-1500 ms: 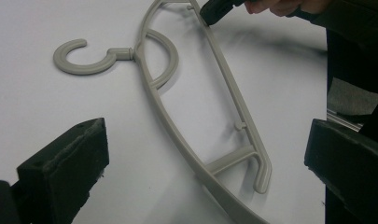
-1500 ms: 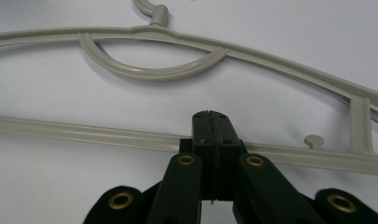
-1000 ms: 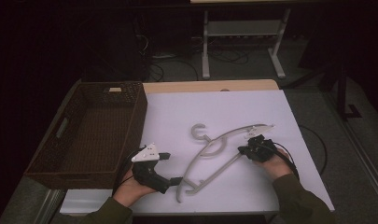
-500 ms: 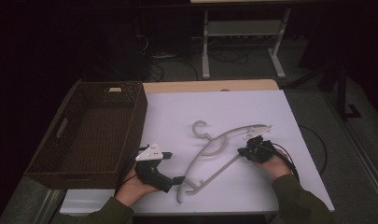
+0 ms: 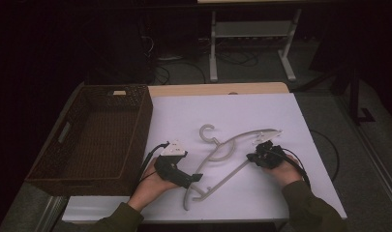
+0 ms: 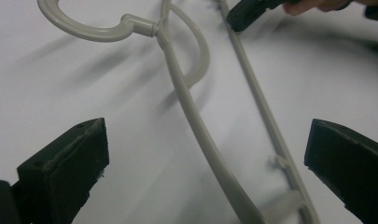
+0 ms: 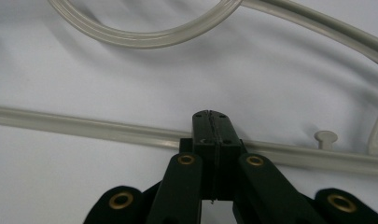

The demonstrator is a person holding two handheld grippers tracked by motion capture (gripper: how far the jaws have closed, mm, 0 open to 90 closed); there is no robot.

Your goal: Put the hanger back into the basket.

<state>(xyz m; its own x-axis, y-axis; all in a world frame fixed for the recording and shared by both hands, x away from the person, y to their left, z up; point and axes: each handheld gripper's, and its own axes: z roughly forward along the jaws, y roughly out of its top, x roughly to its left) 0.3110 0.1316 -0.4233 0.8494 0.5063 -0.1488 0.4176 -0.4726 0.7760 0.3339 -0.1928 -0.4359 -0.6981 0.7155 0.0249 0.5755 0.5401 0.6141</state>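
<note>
While level, left tongs (image 5: 197, 177) beside hanger (image 5: 227, 153)

White sheet (image 5: 232, 116) bare and open behind the grey hanger (image 5: 222, 154), wicker basket (image 5: 94, 140) as a tall wall at the left edge, hanger lying across between both grippers.

High view looks down on the table (image 5: 232, 111); both gripper views sit close, sharing the hanger (image 6: 196, 126).

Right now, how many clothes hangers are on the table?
1. The pale hanger lies flat on the white table, between both grippers, right of the wicker basket.
</note>
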